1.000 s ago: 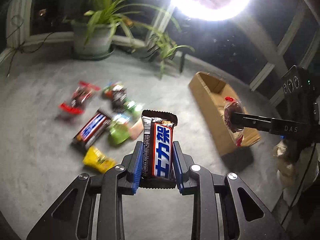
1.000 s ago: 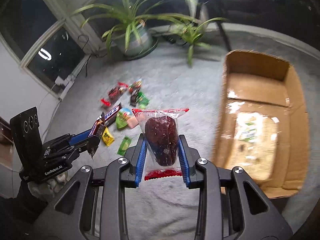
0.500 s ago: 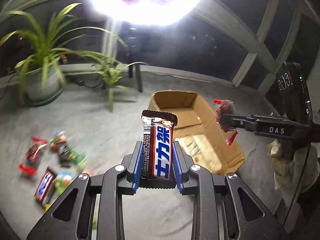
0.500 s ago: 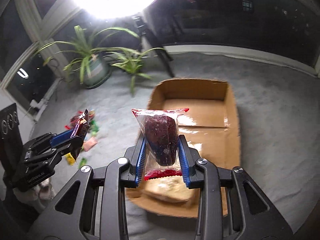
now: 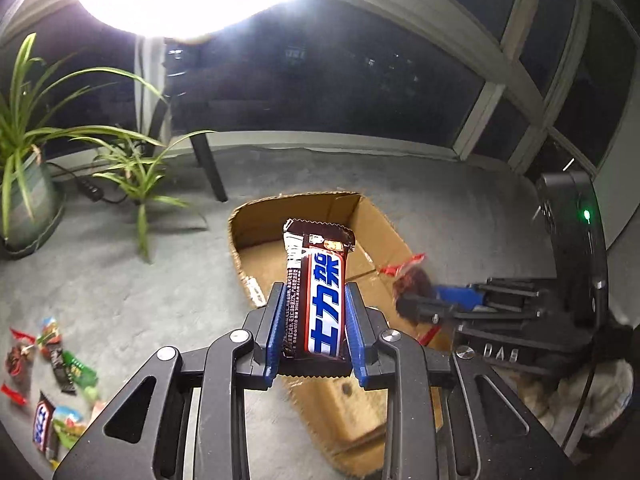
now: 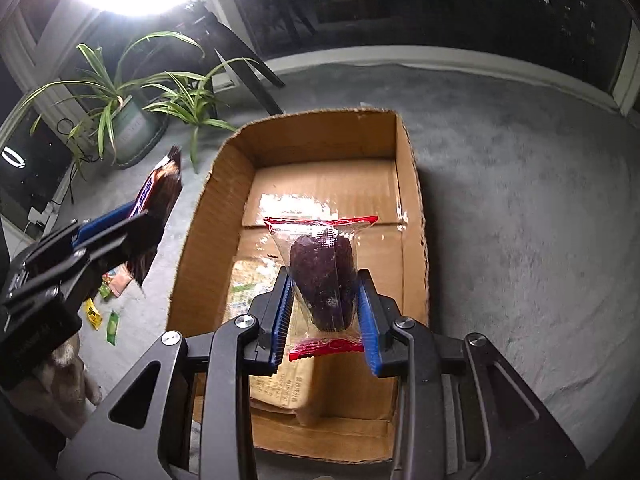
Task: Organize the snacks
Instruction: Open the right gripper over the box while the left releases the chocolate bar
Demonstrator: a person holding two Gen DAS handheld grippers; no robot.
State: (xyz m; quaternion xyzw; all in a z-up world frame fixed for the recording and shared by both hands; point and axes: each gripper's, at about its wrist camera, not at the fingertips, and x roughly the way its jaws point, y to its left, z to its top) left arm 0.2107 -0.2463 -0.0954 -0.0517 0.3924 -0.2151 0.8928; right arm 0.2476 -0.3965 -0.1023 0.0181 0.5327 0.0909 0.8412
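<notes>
The left tool (image 5: 314, 322) pinches an upright chocolate bar (image 5: 316, 292) between its blue pads, held above the near edge of the open cardboard box (image 6: 208, 200) on the grey floor (image 6: 520, 200). The right tool (image 6: 324, 308) grips a clear-wrapped dark cake (image 6: 322, 280) over the box's inside. Loose snacks (image 5: 52, 392), somewhat blurred, lie on the floor to the left.

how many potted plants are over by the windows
2: a large potted plant by the window wall, and a smaller plant just right of it. Its pot is hidden.

Grey carpet (image 6: 520, 200) under cardboard box (image 6: 320, 140), loose snacks (image 5: 52, 380), plant pot (image 5: 28, 208).
</notes>
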